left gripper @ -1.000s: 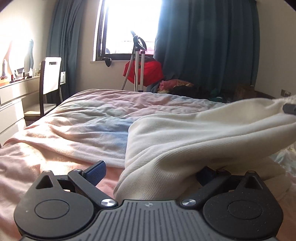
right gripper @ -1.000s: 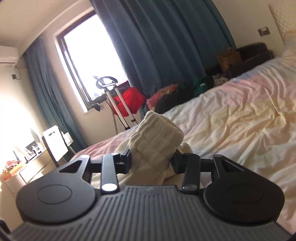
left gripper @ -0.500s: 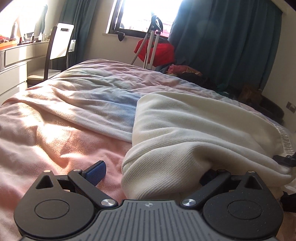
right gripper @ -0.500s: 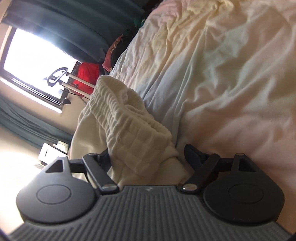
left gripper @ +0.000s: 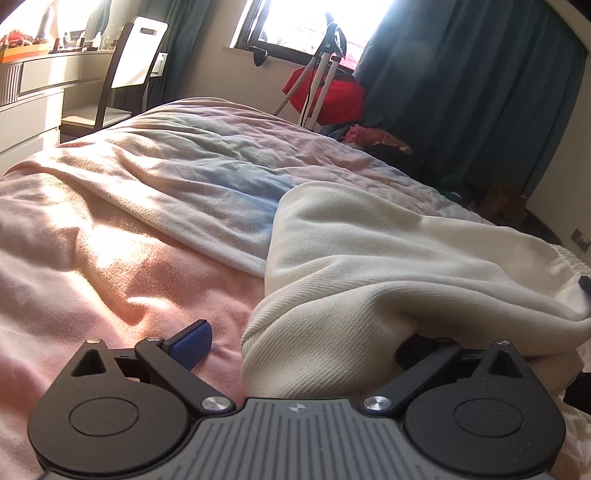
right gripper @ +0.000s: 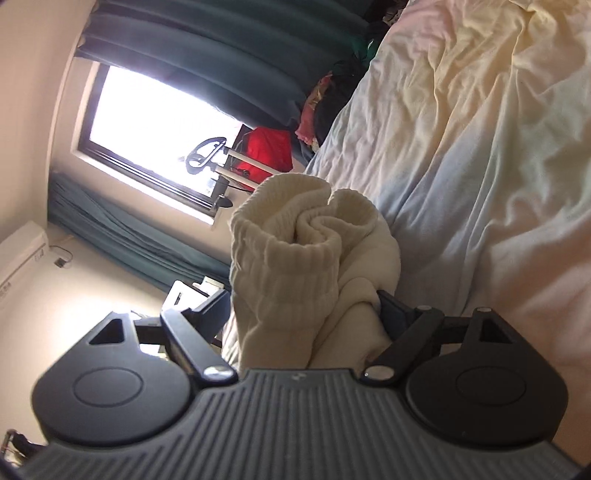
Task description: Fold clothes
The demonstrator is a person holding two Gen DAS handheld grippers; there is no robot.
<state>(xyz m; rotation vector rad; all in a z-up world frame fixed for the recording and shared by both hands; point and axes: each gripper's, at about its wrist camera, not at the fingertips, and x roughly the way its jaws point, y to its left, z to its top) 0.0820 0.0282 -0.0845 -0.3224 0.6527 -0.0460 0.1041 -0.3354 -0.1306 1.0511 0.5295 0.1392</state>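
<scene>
A cream knitted garment (left gripper: 388,266) lies across the pastel bedspread (left gripper: 129,236), and its folded edge bulges between the jaws of my left gripper (left gripper: 303,343). That gripper is open: its blue left pad (left gripper: 192,345) stands clear of the cloth, while the right finger is buried under it. In the rolled right wrist view, the garment's ribbed band (right gripper: 295,258) is bunched between the jaws of my right gripper (right gripper: 299,306). These jaws are opening and stand wide, with the cloth loose between them and resting against the right finger (right gripper: 393,308).
Beyond the bed stand a window (left gripper: 314,22), dark teal curtains (left gripper: 461,85), a red bag (left gripper: 332,92) behind a white stand, and a heap of clothes (left gripper: 373,136). A chair (left gripper: 129,74) and a dresser (left gripper: 44,88) are at the left.
My right gripper rolled over, sank toward the bed and spread its jaws off the ribbed band. The garment sank from hanging to lying on the bedspread. The left view tilted.
</scene>
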